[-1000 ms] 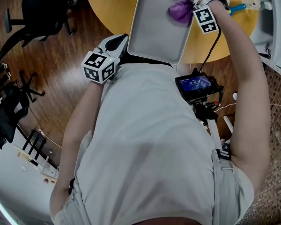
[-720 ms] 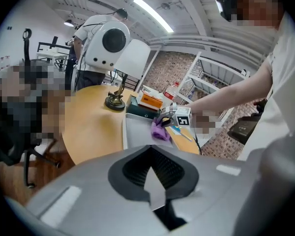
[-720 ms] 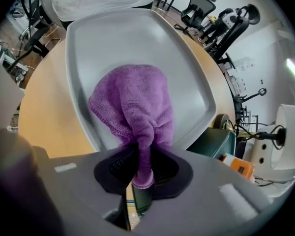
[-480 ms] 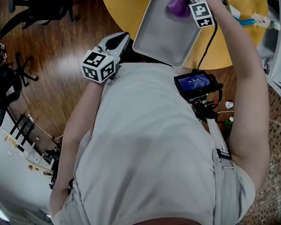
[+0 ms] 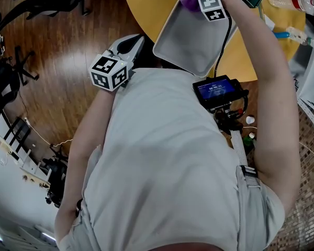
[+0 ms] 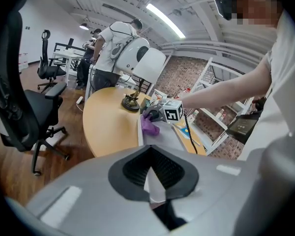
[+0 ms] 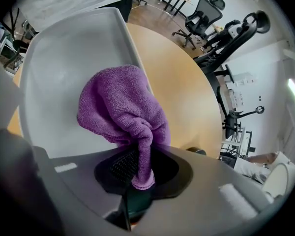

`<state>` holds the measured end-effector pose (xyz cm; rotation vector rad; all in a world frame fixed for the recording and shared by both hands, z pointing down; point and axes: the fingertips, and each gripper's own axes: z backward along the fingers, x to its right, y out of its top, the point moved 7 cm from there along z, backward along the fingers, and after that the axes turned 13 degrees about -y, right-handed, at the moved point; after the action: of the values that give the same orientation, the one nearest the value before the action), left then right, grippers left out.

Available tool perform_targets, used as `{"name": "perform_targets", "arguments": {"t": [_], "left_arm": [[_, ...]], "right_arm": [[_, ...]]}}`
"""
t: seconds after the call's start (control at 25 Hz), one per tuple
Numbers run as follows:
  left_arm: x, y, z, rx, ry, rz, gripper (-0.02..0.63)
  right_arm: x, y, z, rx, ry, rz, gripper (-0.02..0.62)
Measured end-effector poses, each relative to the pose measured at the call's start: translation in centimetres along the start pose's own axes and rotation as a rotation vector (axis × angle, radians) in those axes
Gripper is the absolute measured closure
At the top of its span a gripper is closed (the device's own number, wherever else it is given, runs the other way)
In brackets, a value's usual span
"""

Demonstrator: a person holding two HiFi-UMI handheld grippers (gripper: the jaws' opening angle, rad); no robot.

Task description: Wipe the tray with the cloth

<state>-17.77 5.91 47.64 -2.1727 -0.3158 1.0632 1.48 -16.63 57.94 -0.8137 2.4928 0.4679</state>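
Two jobs: left gripper (image 6: 152,180) clamps the tray (image 5: 191,41) rim to steady it; right gripper (image 7: 137,173) pinches the cloth (image 7: 120,102), wiping at the far end.

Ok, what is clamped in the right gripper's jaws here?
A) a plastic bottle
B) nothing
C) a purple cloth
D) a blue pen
C: the right gripper view shows the purple cloth pinched between the jaws of the right gripper, bunched up in front of the tray.
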Motion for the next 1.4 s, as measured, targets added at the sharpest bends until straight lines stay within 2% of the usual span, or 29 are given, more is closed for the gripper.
{"name": "perform_targets", "arguments": {"t": [0.24, 0.48, 0.72, 0.88, 1.08, 1.24, 1.4], "left_arm": [[0.6, 0.9, -0.1, -0.008, -0.029, -0.029, 0.606], [0.4, 1.6, -0.7, -0.021, -0.071, -0.072, 0.606], [-0.1, 2.1, -2.1, -0.041, -0.133, -0.117, 0.606], [1.9, 3.1, -4.0, -0.089, -0.252, -0.216, 0.606], [5.1, 3.2, -6.2, -0.136, -0.32, -0.269, 0.606], [5.4, 3.4, -7.7, -0.17, -0.351, -0.292, 0.606], [5.6, 3.4, -7.9, -0.188, -0.355, -0.304, 0.606]], "right_arm": [[-0.1, -0.2, 0.9, -0.046, -0.081, -0.036, 0.537], [-1.3, -1.1, 4.8, -0.096, -0.198, -0.223, 0.535], [-2.8, -0.8, 9.2, -0.132, -0.279, -0.583, 0.535], [-6.6, -2.1, 15.7, -0.27, -0.342, -0.816, 0.535], [-12.6, -4.9, 21.5, -0.411, -0.381, -1.085, 0.535], [-18.3, -7.1, 23.6, -0.535, -0.373, -1.326, 0.535], [-24.1, -6.9, 23.4, -0.621, -0.282, -1.497, 0.535]]}}
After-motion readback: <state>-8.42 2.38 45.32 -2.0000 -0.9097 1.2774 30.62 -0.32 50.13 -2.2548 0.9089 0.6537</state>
